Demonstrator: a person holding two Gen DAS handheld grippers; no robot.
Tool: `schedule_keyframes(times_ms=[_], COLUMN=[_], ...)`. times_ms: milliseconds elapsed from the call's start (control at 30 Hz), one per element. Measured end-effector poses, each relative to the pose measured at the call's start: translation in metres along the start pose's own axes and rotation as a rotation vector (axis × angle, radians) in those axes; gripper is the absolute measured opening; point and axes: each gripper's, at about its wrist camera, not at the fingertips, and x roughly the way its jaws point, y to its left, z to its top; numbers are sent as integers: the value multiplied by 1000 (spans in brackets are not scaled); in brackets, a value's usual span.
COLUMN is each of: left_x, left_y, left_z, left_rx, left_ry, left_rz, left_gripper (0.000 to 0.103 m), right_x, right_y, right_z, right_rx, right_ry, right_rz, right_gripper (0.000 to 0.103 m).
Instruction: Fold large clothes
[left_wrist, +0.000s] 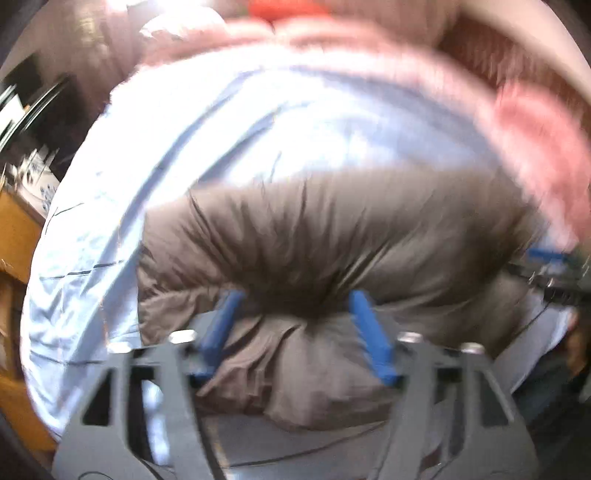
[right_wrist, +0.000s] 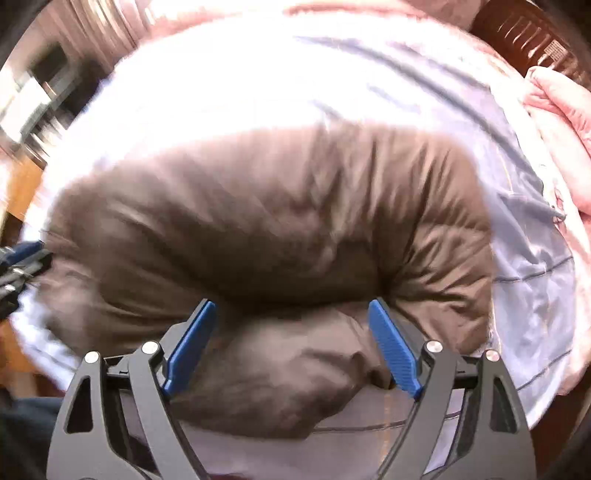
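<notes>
A puffy brown padded garment (left_wrist: 332, 236) lies folded over on a pale blue bed sheet (left_wrist: 221, 122). My left gripper (left_wrist: 295, 299) has its blue fingers (left_wrist: 371, 334) spread wide, with a bulge of the brown fabric between them; they do not pinch it. In the right wrist view the same brown garment (right_wrist: 277, 214) fills the middle. My right gripper (right_wrist: 291, 310) is likewise open, its blue fingers (right_wrist: 393, 349) on either side of a fold of the garment. The other gripper shows at each view's edge (left_wrist: 546, 258) (right_wrist: 18, 266).
A pink quilt (left_wrist: 535, 147) lies bunched along the far and right side of the bed, and also shows in the right wrist view (right_wrist: 557, 110). A wooden cabinet (left_wrist: 18, 229) stands left of the bed. A dark wooden headboard (right_wrist: 528, 33) is at the far right. Both views are motion-blurred.
</notes>
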Motion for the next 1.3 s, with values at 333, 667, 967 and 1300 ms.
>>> schedule_keyframes(times_ms=[333,667,967,1300], left_x=[64,113,42,103], left_y=[-57,-73,-10,69], left_z=[-22,-46,-1,-7], left_rx=[91,212,117,-131], left_ry=[227,339,58,254], left_rz=[-91,-12,65,85], left_gripper=[49,56,62,58], right_x=[40,124,32,67], right_y=[68,86,48,-77], right_z=[69,36,31,15], right_rx=[-60,-190,-127,188], right_ry=[52,129,2,157], right_rz=[-22,-185,-87,-158], right_gripper=[85,102,91,94])
